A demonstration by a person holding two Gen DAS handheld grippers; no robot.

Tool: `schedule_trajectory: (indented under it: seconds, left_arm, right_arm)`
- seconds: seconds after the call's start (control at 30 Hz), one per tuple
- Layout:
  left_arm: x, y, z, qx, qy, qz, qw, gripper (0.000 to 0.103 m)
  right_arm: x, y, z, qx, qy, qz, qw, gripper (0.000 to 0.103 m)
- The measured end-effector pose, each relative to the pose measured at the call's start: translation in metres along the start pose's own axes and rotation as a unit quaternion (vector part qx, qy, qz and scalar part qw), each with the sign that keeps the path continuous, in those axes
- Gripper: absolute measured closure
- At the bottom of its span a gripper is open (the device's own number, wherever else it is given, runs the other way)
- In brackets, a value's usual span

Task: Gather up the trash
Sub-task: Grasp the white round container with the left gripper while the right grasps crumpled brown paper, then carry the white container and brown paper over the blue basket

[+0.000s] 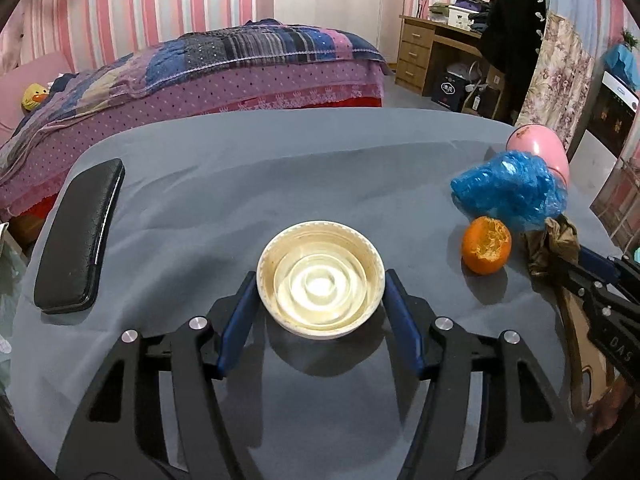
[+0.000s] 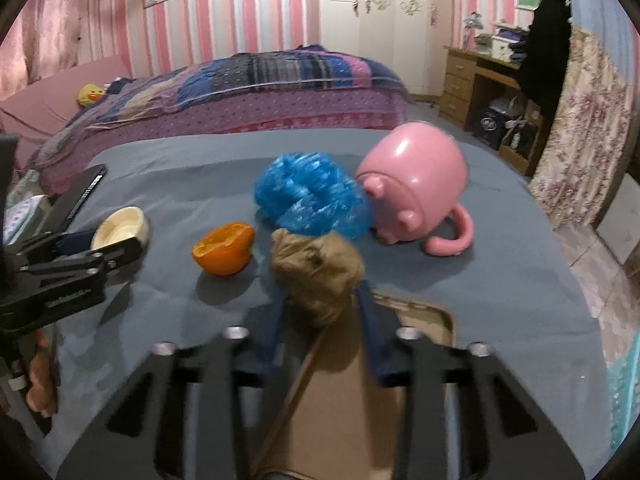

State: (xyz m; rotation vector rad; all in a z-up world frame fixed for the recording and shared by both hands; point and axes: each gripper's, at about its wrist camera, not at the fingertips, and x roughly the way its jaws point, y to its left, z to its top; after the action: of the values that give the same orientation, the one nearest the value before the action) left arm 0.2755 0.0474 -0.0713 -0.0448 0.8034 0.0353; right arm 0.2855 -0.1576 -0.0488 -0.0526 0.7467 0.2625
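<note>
My left gripper (image 1: 320,280) is shut on a cream plastic lid (image 1: 320,278), its blue fingers pressing both sides, just above the grey table cloth (image 1: 224,184). My right gripper (image 2: 322,284) is shut on a crumpled brown paper wad (image 2: 318,270), held over a brown cardboard tray (image 2: 360,384). A half-peeled orange (image 2: 224,252) lies left of the wad; it also shows in the left wrist view (image 1: 486,245). A crumpled blue plastic bag (image 2: 312,196) lies behind them, also in the left wrist view (image 1: 510,188).
A pink mug (image 2: 416,188) lies on its side at the back right, touching the blue bag. A black case (image 1: 80,236) lies at the table's left edge. A bed (image 1: 200,68) stands behind the table and a wooden desk (image 1: 436,52) at the far right.
</note>
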Motion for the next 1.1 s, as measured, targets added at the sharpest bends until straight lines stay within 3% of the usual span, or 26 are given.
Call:
schedule_trajectory:
  seconds: [0.23,0.4,0.57,0.8,1.1]
  left_arm:
    - [-0.005,-0.006,0.0,0.016,-0.014,0.009,0.9997,0.042]
    - [-0.013,-0.01,0.001,0.025,-0.031,0.021,0.999,0.042]
    - [-0.042,-0.03,-0.002,0.059,-0.073,0.035,0.9949,0.042]
    - [-0.08,-0.08,0.005,0.077,-0.091,-0.007,0.9929,0.042]
    - [-0.113,-0.183,0.009,0.105,-0.11,-0.068,0.986,0.042]
  right_arm:
    - [-0.028,-0.026,-0.016,0.036,-0.011,0.012,0.999,0.079]
    - [-0.06,-0.047,-0.032,0.051,-0.012,-0.009,0.999,0.079]
    - [-0.097,-0.066,-0.046,0.059,-0.021,-0.043,0.997,0.079]
    - [-0.145,-0.111,-0.063,0.077,-0.057,-0.094,0.991,0.079]
    - [-0.189,-0.175,-0.076,0.093,-0.092,-0.169,0.977,0.079]
